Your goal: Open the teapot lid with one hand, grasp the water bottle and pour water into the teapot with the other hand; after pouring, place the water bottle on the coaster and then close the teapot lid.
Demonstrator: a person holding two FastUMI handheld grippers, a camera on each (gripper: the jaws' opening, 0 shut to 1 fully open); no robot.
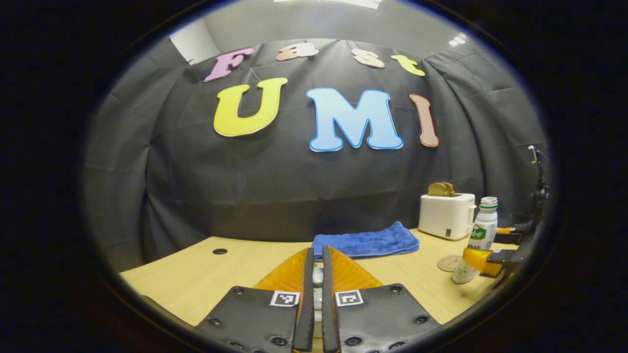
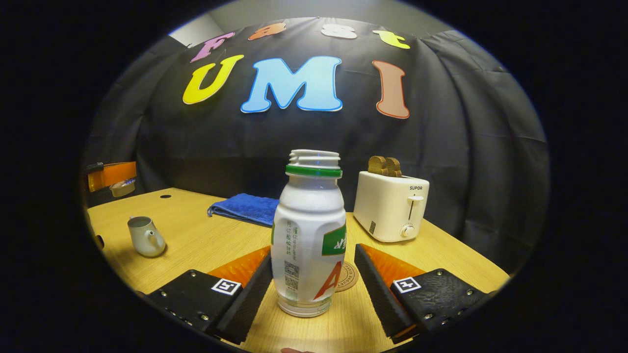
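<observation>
Room: black cloth wall behind wooden surface (image 2: 206,240), my 2 tools over it.
Bottle (image 2: 308,235) upright, uncapped, near front edge, coaster (image 2: 349,277) just behind. I judge it light, smooth, slightly squashable; take mid-body.
Right tool (image 2: 314,287) apart, straddling bottle, not gripping.
Teapot (image 2: 144,236) left side, open.
Left tool (image 1: 318,282) clamped on small white piece, likely lid.

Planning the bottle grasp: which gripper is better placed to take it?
Right. The right gripper is open with the white plastic water bottle standing between its fingers. The left gripper is nearly closed on something small and pale, away from the bottle.
</observation>
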